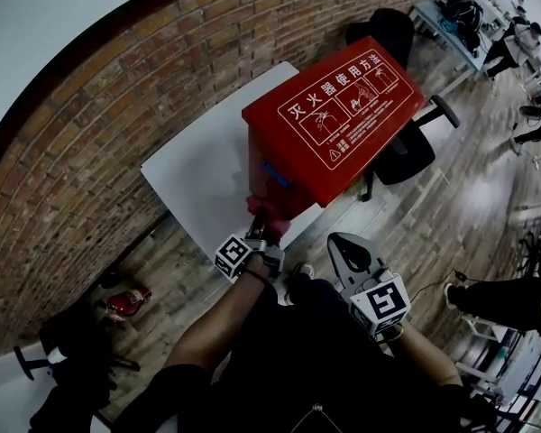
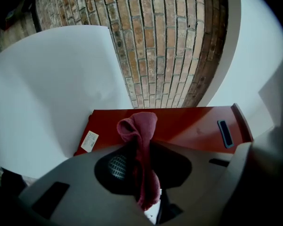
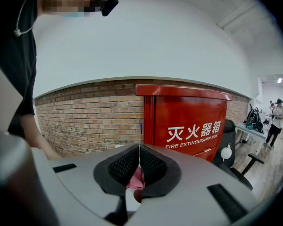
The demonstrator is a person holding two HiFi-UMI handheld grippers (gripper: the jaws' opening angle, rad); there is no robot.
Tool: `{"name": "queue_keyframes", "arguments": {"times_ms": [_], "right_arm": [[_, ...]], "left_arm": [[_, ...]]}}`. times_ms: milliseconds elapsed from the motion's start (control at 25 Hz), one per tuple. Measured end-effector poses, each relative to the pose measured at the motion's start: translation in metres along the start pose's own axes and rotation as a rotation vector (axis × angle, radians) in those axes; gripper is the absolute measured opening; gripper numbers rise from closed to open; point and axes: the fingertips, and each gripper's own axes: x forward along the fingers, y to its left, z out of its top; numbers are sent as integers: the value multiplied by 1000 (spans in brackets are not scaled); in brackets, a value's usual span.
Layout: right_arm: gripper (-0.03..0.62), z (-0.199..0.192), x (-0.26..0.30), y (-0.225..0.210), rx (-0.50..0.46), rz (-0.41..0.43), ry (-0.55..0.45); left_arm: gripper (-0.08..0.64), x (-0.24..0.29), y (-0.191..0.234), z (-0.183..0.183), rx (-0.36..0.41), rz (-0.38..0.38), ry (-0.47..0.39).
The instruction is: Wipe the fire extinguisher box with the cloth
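Red fire extinguisher box (image 1: 338,120) stands on wood floor (image 1: 433,215), just beside edge of white table (image 1: 198,174), brick wall (image 1: 117,115) behind. Box closed, instruction panel on top, contents hidden. Left gripper (image 1: 260,226) has jaws clamped narrow on pink cloth (image 2: 140,140), its fold bunched past tips, up against box's side face near blue fitting (image 2: 224,133). Right gripper (image 3: 139,146) apart from box, jaws together at tips, gripping nothing, facing lettered front.

Upright red box (image 1: 329,120) — bunched pink cloth (image 2: 142,140)
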Motion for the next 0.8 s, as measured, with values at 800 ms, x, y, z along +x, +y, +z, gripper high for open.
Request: {"name": "queue_keyframes", "arguments": {"times_ms": [800], "right_arm": [[20,-4,1,-5,11,-8,-3]], "left_arm": [[126,-16,-97,-9,-126,-169,14]]}}
